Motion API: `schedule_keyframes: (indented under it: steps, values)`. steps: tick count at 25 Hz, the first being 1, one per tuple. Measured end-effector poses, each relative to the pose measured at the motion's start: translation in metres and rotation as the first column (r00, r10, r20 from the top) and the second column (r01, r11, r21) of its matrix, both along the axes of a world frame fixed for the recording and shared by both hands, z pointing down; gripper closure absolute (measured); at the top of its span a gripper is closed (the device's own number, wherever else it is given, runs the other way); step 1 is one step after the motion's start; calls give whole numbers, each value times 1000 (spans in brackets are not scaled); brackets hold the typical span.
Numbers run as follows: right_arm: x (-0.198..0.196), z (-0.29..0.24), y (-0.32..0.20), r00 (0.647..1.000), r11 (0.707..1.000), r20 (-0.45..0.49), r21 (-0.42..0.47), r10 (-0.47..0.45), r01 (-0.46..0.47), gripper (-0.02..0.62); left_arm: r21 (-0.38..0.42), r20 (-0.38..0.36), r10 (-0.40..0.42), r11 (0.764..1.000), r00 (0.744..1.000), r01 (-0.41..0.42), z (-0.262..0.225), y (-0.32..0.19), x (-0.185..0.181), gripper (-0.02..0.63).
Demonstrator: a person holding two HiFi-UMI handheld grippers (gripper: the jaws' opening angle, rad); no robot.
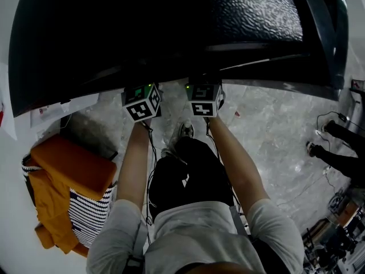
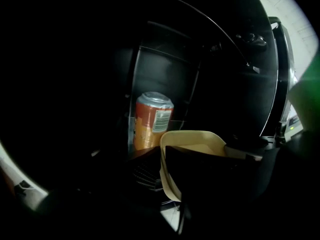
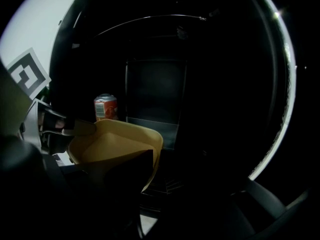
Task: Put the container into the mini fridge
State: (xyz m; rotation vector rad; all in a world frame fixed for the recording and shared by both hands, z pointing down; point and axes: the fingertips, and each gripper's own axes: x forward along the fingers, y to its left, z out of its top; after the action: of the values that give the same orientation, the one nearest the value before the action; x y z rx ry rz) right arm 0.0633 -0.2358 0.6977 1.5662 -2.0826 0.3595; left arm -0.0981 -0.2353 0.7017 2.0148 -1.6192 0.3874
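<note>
**Container at the fridge mouth, gripped from both sides**

Here we are above the black mini fridge (image 1: 171,27), looking steeply down, and both arms reach in under its top edge. The left tool (image 1: 141,103) and the right tool (image 1: 204,100) sit side by side at 12 o'clock of the person's knees. Only their marker cubes show from up here.

Switch to the left gripper view and there's the beige container (image 2: 200,143), open side up, just inside the dark cabinet. The left tool's dark jaws are pinching its near wall. At 3 o'clock on the rim, the right tool's finger (image 2: 245,151) clamps the other side. The right gripper view shows the mirror picture: its own jaws are nipped on the container wall, and the left tool's finger (image 3: 65,126) presses the rim at 10 o'clock. So both tools are closed on the container.

An orange can (image 2: 152,119) stands upright at 10 o'clock of the container, further back in the fridge. A wire shelf (image 2: 147,174) shows below, at 7 o'clock. Whether the container rests on it, I cannot tell.

Out on the grey floor (image 1: 268,130), at 8 o'clock in the head view, orange fabric (image 1: 68,164) lies over a striped basket (image 1: 91,210).
</note>
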Motion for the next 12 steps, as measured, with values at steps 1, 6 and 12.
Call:
schedule_keyframes:
  steps: [1,6,12]
  values:
    - [2,0,-1,1000,1000,0,1,9,-9,520,1,0,3,1000,1000,-3,0,-2,1,563]
    - [11,-1,-8,996,996,23,9,83,-83,526,6,4,16,1000,1000,-16,0,-10,9,563]
    - [20,0,-17,989,990,61,19,136,-138,531,14,12,34,999,999,-34,2,-21,18,563]
